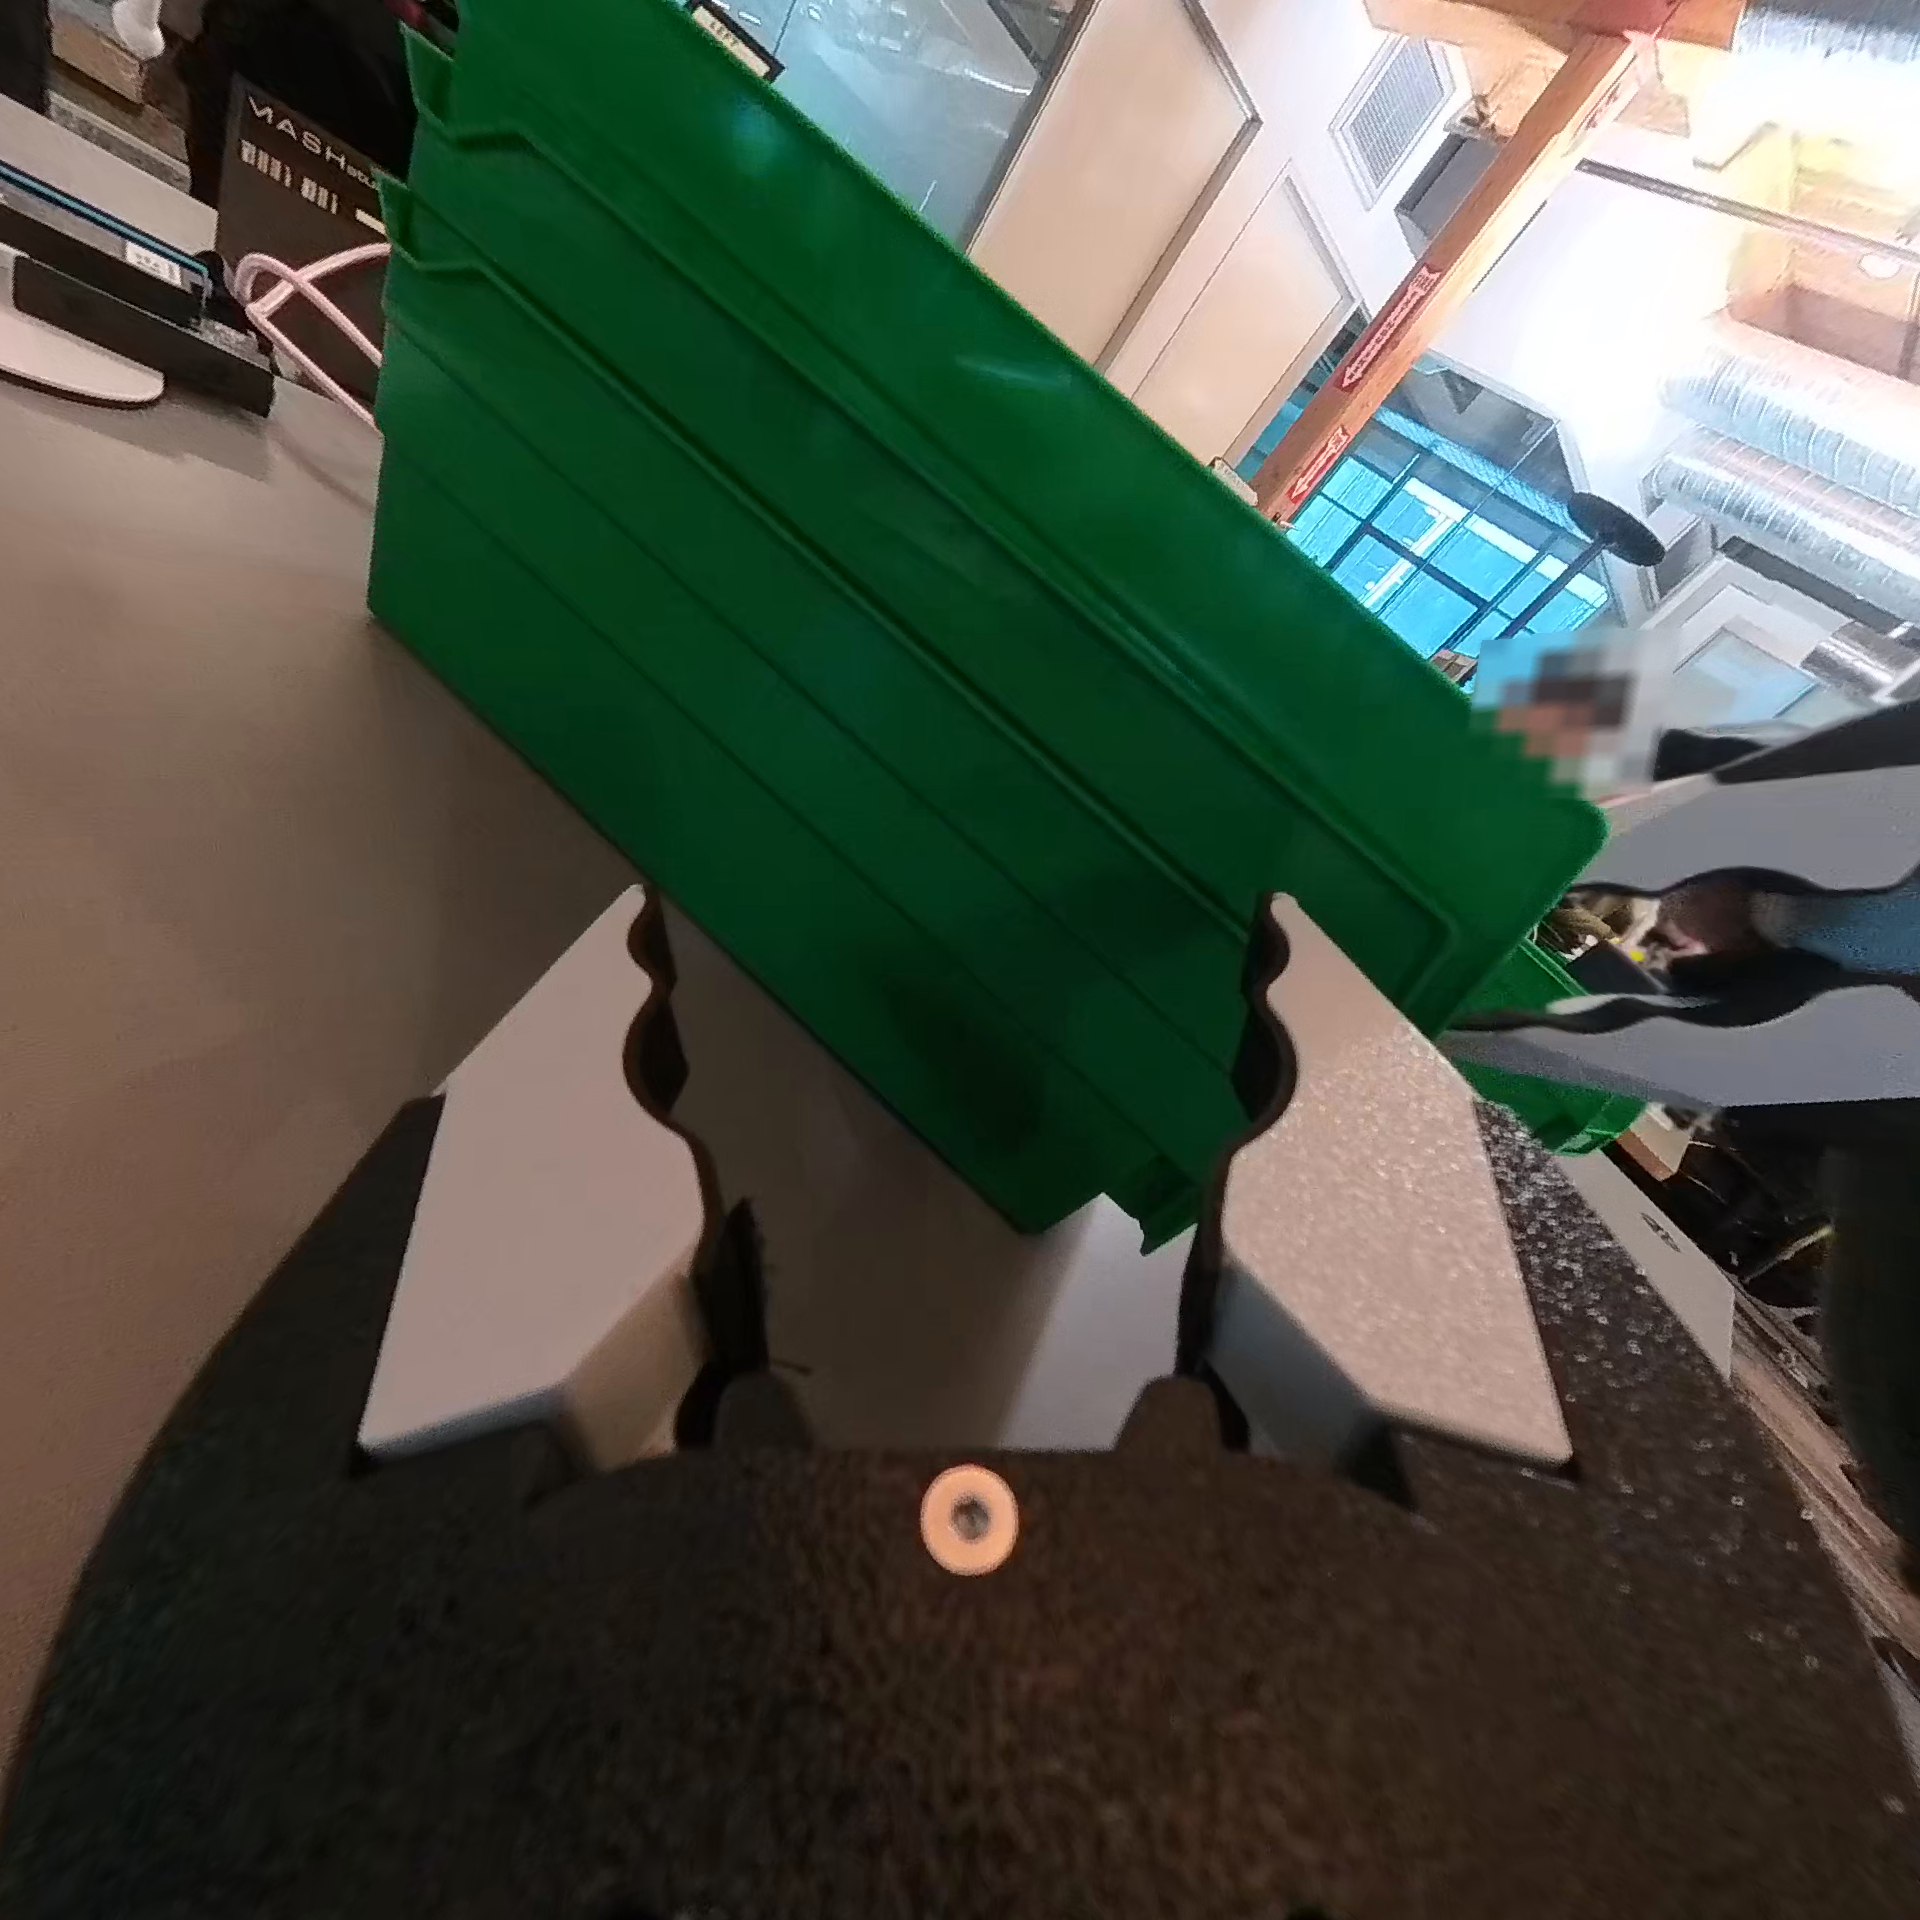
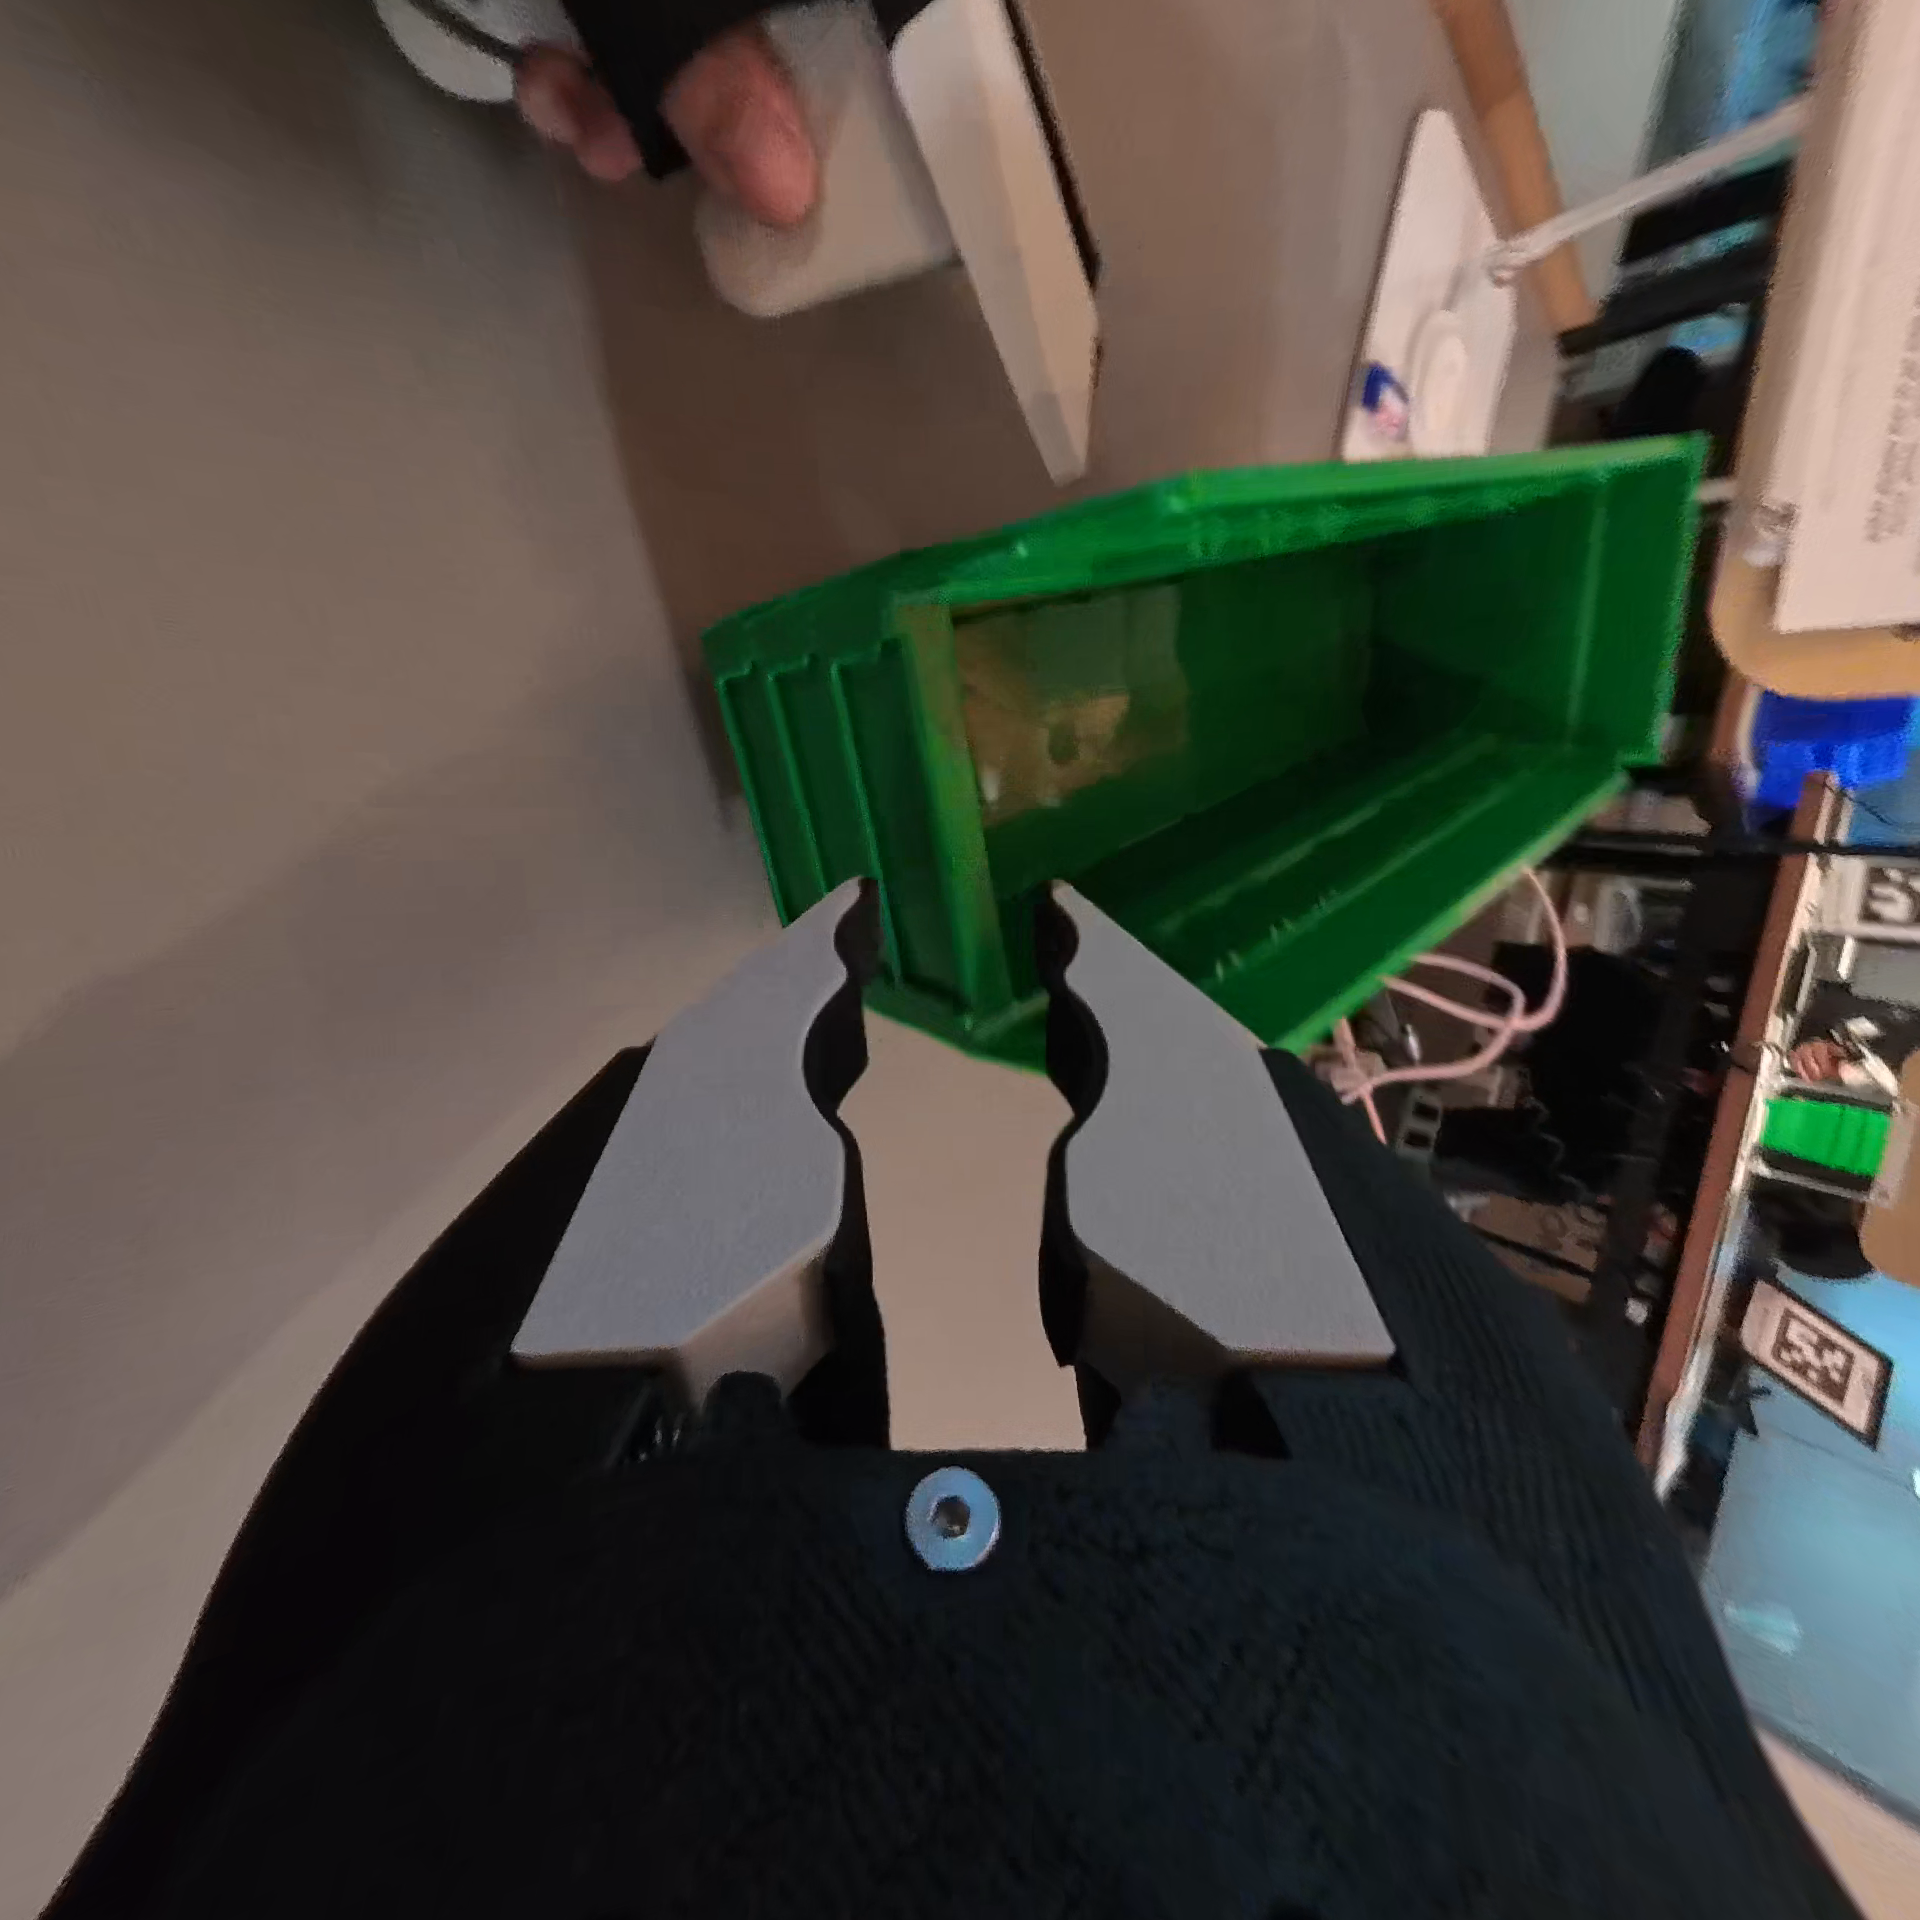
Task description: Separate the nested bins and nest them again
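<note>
Our bins (image 1: 831,644) remain nested, tilted on the bench (image 1: 187,727); right gripper (image 2: 951,935) clamps the front lip, left gripper (image 1: 956,935) gapes.

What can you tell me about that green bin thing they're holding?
The green bins look like glossy moulded plastic, long and narrow, with ribbed sides and stepped rims; several sit nested. The stack is tilted, one lower corner near the grey table. The right gripper straddles an end wall, its fingers either side; the left gripper is wide open around the lower corner. The inner bin looks empty.
</note>
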{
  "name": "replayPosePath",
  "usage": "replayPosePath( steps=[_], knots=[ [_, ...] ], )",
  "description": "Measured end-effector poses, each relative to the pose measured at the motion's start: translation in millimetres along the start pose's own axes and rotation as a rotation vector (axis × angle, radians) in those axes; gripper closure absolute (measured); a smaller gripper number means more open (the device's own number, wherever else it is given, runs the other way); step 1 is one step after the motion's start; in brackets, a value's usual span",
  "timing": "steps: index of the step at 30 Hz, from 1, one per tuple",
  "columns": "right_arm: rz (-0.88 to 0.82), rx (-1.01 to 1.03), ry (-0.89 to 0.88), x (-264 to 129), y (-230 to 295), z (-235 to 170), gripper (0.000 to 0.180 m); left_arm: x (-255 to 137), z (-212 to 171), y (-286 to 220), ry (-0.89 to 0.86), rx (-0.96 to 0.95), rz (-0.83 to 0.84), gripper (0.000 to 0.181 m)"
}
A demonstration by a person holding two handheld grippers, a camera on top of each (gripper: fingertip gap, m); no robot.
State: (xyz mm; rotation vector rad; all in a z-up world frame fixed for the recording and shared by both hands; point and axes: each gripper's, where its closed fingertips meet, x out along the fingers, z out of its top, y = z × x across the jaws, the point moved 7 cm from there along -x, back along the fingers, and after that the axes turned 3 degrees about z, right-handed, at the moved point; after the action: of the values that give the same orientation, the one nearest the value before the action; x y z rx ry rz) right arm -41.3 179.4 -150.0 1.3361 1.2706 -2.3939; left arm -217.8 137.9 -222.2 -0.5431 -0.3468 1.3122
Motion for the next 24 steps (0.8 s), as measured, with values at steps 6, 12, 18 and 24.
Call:
replayPosePath(
  steps=[6, 12, 18, 24],
  knots=[
    [-0.217, 0.255, 0.04, -55.9, 20.6, -75.1, 0.126, 0.8, -0.9, -0.5, 0.007, 0.006, 0.002, 0.073],
    [-0.445, 0.438, 0.174, -107.4, 80.2, -192.8, 0.089, -1.5, 0.8, 3.1, -0.007, -0.002, 0.019, 0.072],
    [-0.489, 0.569, 0.392, -159.0, 135.6, -268.9, 0.088, 0.8, -1.1, 2.4, 0.01, 0.021, 0.035, 0.072],
    [-0.272, 0.639, 0.619, -156.4, 168.2, -306.3, 0.099, 1.1, -1.3, 1.8, 0.013, 0.022, 0.031, 0.072]
  ],
)
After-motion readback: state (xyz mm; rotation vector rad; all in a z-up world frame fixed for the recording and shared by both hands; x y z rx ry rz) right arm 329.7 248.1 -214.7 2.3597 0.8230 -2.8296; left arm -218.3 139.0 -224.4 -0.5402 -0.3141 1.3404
